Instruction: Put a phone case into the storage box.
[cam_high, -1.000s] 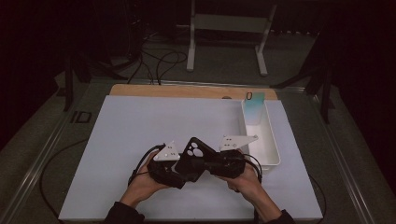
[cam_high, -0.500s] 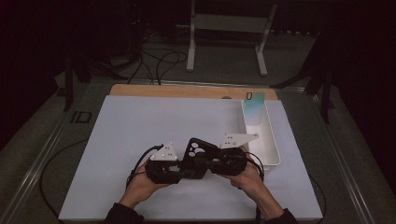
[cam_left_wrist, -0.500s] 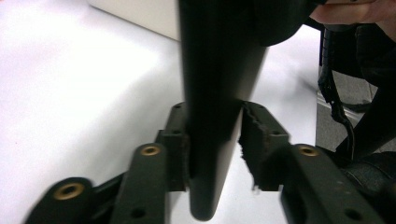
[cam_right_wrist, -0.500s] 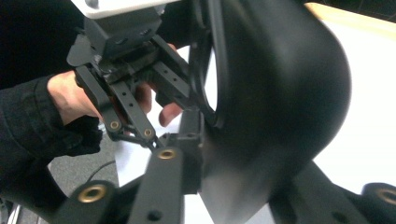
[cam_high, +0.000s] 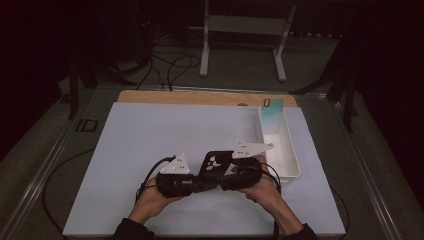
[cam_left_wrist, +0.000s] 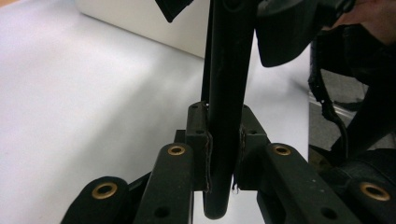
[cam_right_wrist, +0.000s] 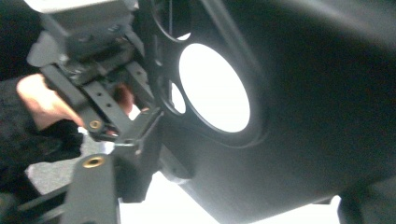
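Observation:
A flat black plate (cam_high: 215, 164) with round holes stands on edge between my two grippers, low over the white mat (cam_high: 150, 135). My left gripper (cam_high: 201, 184) has just been closing and is shut on it. In the left gripper view the pads (cam_left_wrist: 205, 154) press both faces of the plate (cam_left_wrist: 229, 70), seen edge-on. My right gripper (cam_high: 223, 180) has just been opening. Its jaws stand apart with the plate (cam_right_wrist: 303, 116) between them, and one fingertip (cam_right_wrist: 140, 140) sits beside the plate's face. The left gripper (cam_right_wrist: 135, 116) grips the plate's far edge.
A long white tray (cam_high: 287, 150) lies just right of my right hand, with a teal card (cam_high: 272, 112) upright at its far end. A wooden strip (cam_high: 200, 97) borders the mat at the back. Cables trail from both grippers toward the mat's near edge.
Both hands have stayed in place at the mat's front. The black plate has shifted a little to the right between the grippers and now stands steeper.

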